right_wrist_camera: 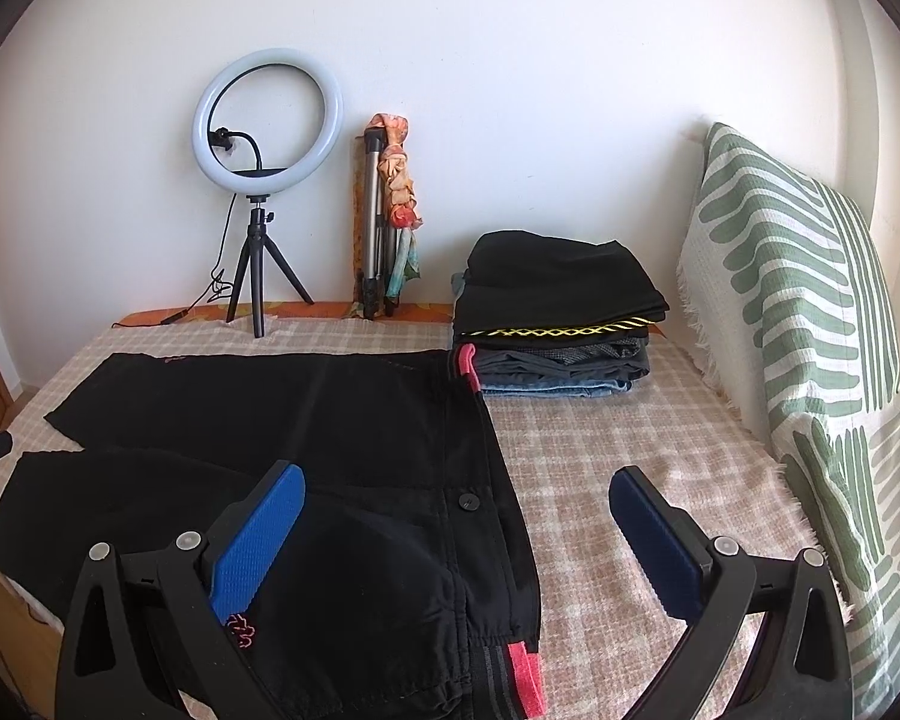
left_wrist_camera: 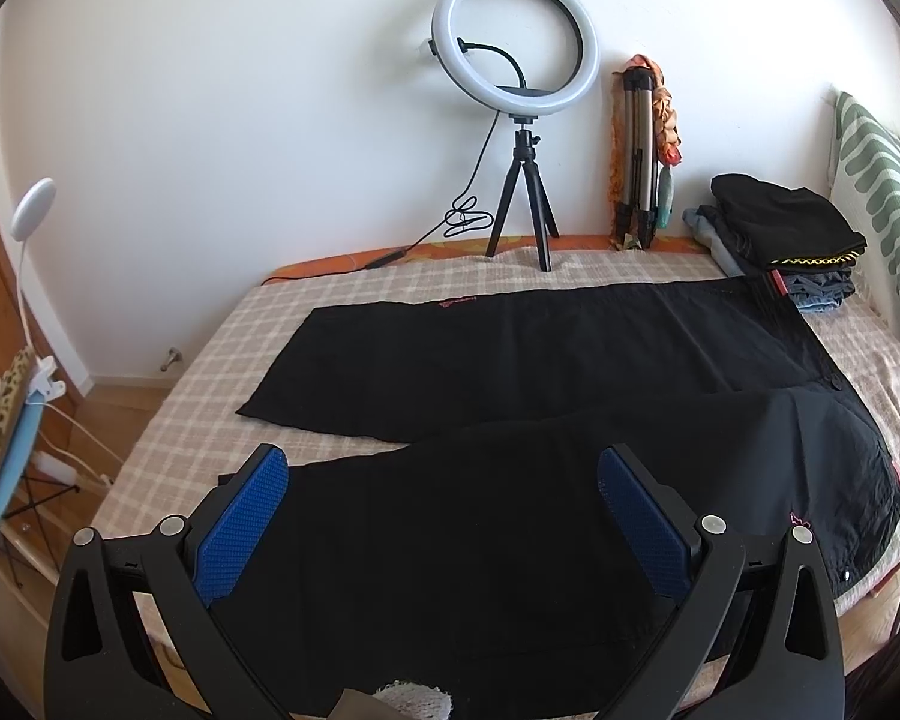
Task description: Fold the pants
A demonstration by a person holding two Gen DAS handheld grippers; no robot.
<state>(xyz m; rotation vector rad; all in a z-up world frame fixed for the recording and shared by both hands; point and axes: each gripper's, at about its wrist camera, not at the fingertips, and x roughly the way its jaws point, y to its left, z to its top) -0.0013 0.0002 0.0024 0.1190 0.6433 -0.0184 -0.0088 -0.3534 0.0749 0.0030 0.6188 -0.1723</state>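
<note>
Black pants (left_wrist_camera: 510, 348) laid flat on the bed (right_wrist_camera: 600, 450) w/ checked cover, legs spread apart toward the left, waistband on the right next to a stack of folded clothes (right_wrist_camera: 558, 312). Left gripper (left_wrist_camera: 441, 516) spread wide above the near leg, holding nothing. Right gripper (right_wrist_camera: 456, 546) also wide, over the waist/button area, nothing in it. Ring light (right_wrist_camera: 267, 120) on a tripod at the back by the wall.

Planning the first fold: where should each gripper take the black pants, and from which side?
Judging by the pose, grip the near leg's edge of the black pants: right gripper at the near waistband corner with the pink tab, left gripper at the near leg's hem. Come low from the bed's near side. The legs lie flat and splayed, so the near one can be carried over the far one.
</note>
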